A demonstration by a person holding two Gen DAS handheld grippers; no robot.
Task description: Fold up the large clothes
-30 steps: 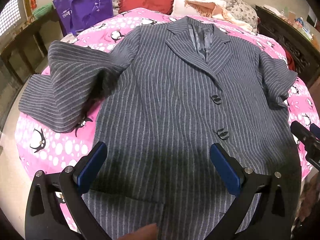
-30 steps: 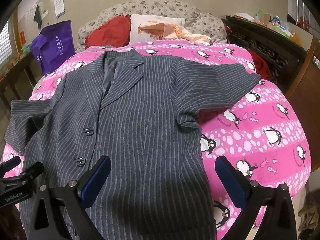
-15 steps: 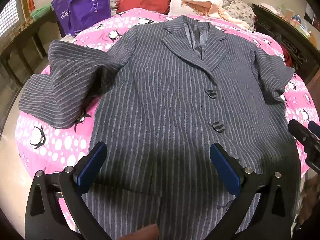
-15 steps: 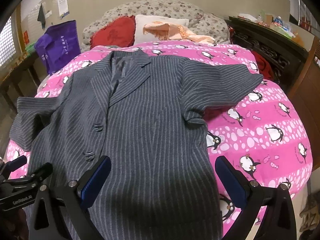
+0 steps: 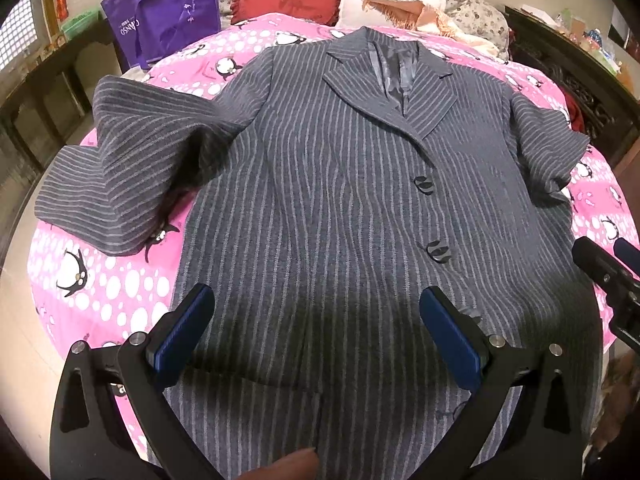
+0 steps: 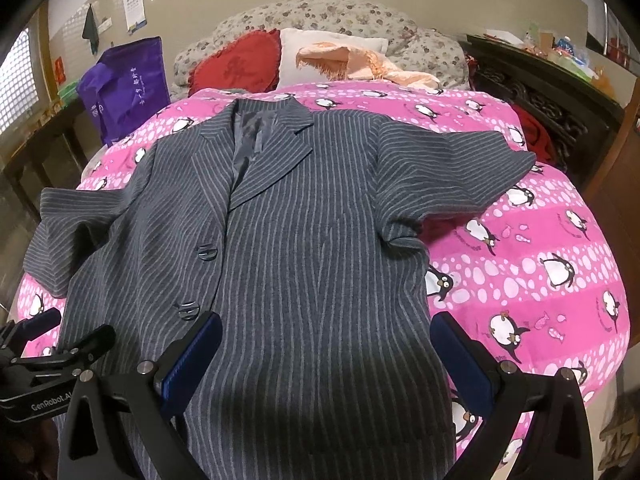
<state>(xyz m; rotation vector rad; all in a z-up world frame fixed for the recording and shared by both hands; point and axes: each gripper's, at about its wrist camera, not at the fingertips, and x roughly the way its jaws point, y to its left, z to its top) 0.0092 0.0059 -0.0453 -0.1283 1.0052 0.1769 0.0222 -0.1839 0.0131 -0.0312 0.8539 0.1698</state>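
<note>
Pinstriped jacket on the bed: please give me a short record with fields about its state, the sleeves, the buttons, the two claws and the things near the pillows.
garment: grey pinstriped jacket, front up, spread flat on the pink penguin blanket
sleeves: both spread outward, the left sleeve rumpled
buttons: two visible, apparently fastened
left claw: open, above the lower front, holding nothing
right claw: open, above the lower right side, holding nothing
behind the collar: red pillow, white pillow
left of bed: purple bag
</note>
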